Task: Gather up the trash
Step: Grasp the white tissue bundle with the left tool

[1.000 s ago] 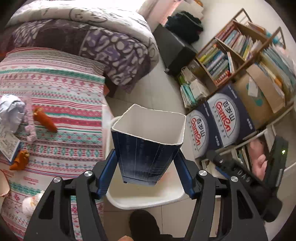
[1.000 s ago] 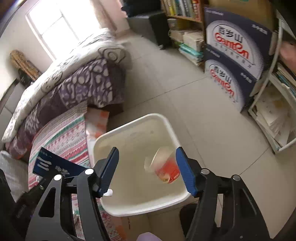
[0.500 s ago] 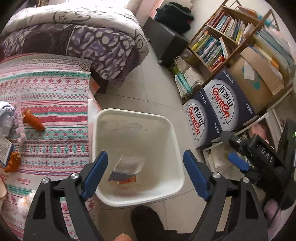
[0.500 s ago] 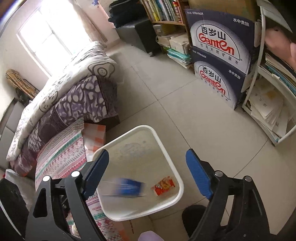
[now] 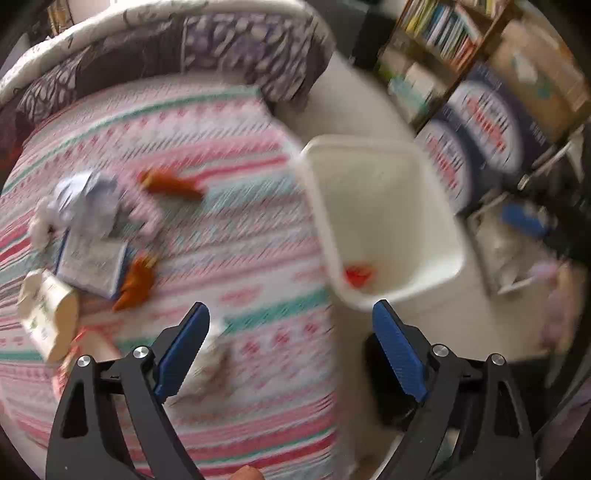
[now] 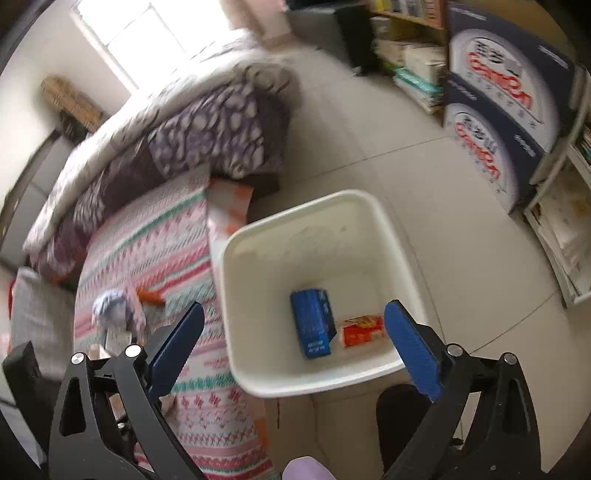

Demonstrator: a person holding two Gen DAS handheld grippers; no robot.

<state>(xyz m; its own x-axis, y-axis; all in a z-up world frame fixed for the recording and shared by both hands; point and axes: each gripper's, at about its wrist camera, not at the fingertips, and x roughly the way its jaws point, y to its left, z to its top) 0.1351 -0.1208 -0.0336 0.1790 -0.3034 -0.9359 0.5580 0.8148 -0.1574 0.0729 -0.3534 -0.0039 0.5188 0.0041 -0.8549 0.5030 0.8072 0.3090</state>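
A white bin (image 6: 380,218) stands on the floor beside the striped bed cover (image 6: 162,251). In it lie a blue carton (image 6: 312,323) and a red wrapper (image 6: 362,330). My right gripper (image 6: 293,349) is open and empty above the bin's near edge. My left gripper (image 5: 291,350) is open and empty over the bed cover (image 5: 221,258), with the bin (image 5: 436,214) to its right. On the cover lie crumpled paper (image 5: 79,201), a box (image 5: 92,264), a paper cup (image 5: 48,321) and orange wrappers (image 5: 136,282). The left view is blurred.
Stacked blue-and-white cartons (image 6: 506,110) and a bookshelf (image 5: 436,26) stand to the right of the bin. A purple patterned quilt (image 6: 207,136) lies at the far end of the bed. A white shelf (image 6: 569,229) with papers is at the right edge.
My left gripper opened and dropped the blue carton into the bin, then swung left over the bed. The right gripper opened wider and stayed above the bin.
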